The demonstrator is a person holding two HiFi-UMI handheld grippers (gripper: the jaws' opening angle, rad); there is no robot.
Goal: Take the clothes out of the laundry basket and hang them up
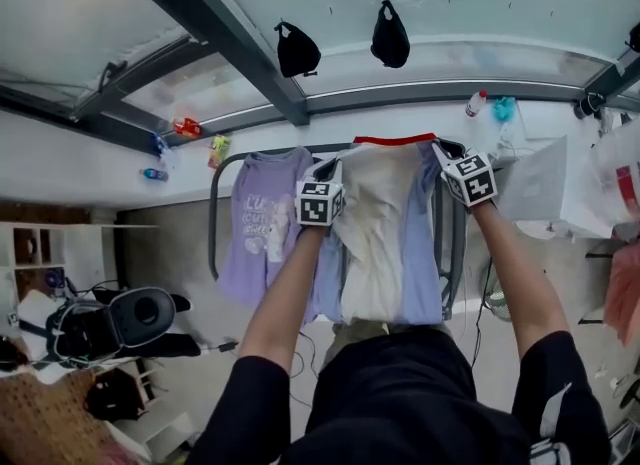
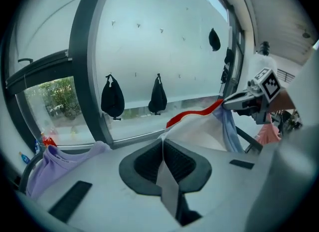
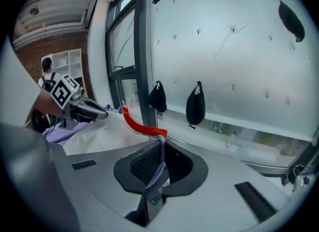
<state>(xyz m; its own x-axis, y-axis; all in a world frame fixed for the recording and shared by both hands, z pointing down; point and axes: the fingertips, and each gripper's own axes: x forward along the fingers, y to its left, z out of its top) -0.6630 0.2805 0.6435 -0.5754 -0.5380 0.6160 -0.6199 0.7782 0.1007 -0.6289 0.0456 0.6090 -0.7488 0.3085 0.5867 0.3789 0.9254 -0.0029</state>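
My left hand-held gripper has its jaws pressed together on a fold of the white garment, pinching its upper left corner. My right hand-held gripper is clamped the same way on the upper right corner, right where the red trim ends. Between the two, the garment is stretched flat, with its red edge farthest from me and pale blue panels down both sides. It hangs over the grey drying rack. I can't quite tell whether the cloth rests on the rack's rails, since it covers them. Just beside it on the left, a lavender T-shirt is draped over the same rack. Beyond the rack runs a window sill with small bottles. Two black bags hang against the frosted window.
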